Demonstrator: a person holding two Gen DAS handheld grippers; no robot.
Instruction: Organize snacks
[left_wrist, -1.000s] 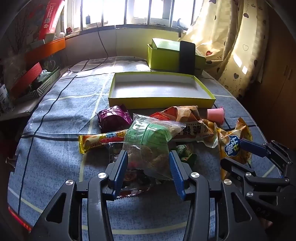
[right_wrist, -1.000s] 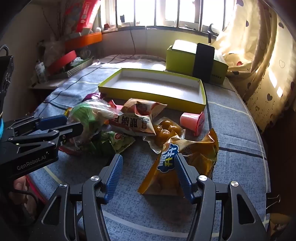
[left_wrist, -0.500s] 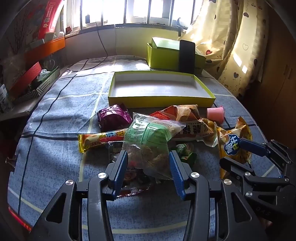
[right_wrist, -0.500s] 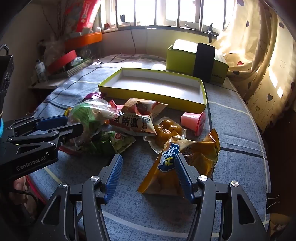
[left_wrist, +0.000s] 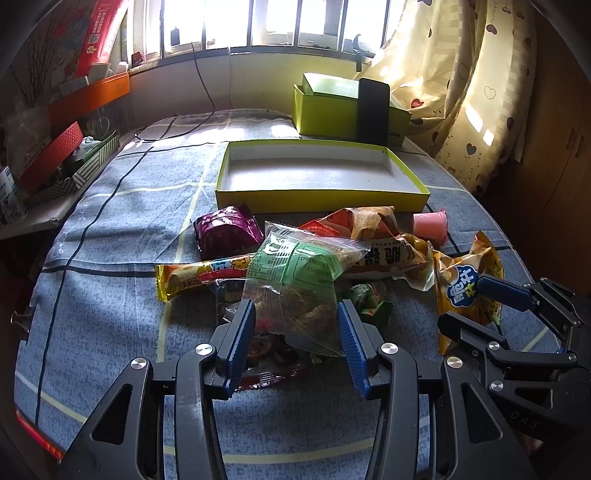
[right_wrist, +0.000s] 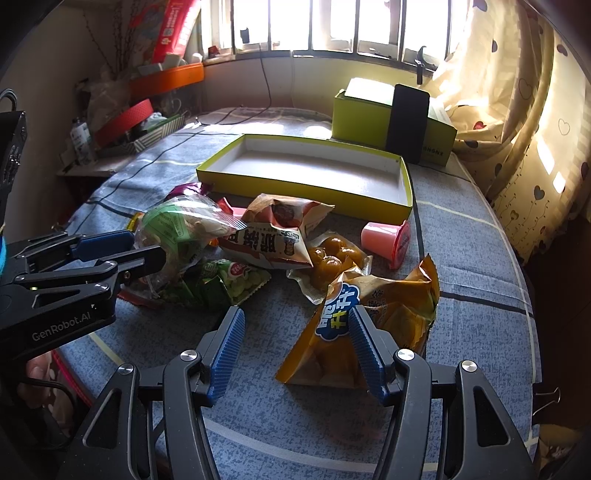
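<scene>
- My right tongs (right_wrist: 295, 321) stand wide apart with ribbed blue pads. They grip nothing; the right pad sits against an orange bag (right_wrist: 373, 314), the left pad well clear of it.
- That orange bag is crinkled glossy foil, lying flat on the table (left_wrist: 110, 258), with a blue-and-white cloud-shaped logo in characters.
- My left tongs (left_wrist: 295, 314) are clamped on a clear bag (left_wrist: 295, 273). It is thin see-through plastic with a green printed label and brownish pieces inside, held tilted above the pile. The black tong body reads "GenRobot.AI".
- Under it lies a green packet (right_wrist: 236, 284) showing pale green peas.
- Beside that, a sealed clear pouch (right_wrist: 332, 258) holds round golden balls.
- A long orange stick wrapper (left_wrist: 199, 275) pokes out left of the pile.
- A puffy brown-and-white packet (right_wrist: 273, 236) bears large dark characters.
- A crumpled purple foil packet (left_wrist: 225, 230) lies just before the tray.
- A pink plastic cup (right_wrist: 384, 240) lies on its side, foil lid red.
- The tray (left_wrist: 321, 199) is shallow yellow-green cardboard, white inside, with no snacks in it.
- Behind it stands a matching box (left_wrist: 332, 110) with a black band.
</scene>
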